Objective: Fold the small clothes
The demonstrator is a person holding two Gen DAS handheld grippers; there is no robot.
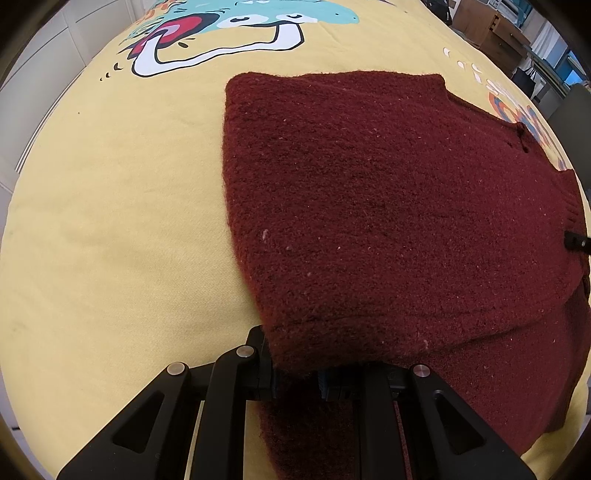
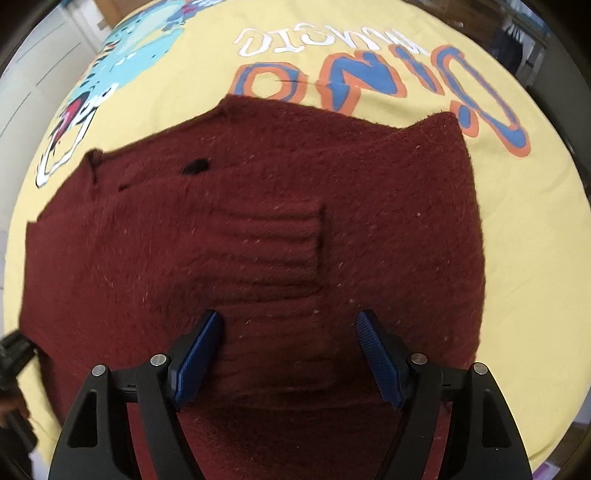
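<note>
A dark red knitted sweater (image 1: 388, 206) lies partly folded on the yellow printed bedsheet (image 1: 110, 221). My left gripper (image 1: 295, 373) is shut on the sweater's near folded edge, which drapes over its fingertips. In the right wrist view the sweater (image 2: 258, 221) shows a ribbed cuff (image 2: 273, 243) lying across its middle. My right gripper (image 2: 290, 332) is open just above the sweater, its blue pads (image 2: 201, 354) wide apart with nothing between them. The tip of the right gripper also shows at the right edge of the left wrist view (image 1: 578, 242).
The sheet carries a cartoon dinosaur print (image 1: 229, 33) and orange-blue lettering (image 2: 369, 77). White cupboard doors (image 1: 40, 74) stand to the left. Furniture and boxes (image 1: 509, 33) stand beyond the bed at the far right. The left gripper's body (image 2: 14, 354) shows at the left edge.
</note>
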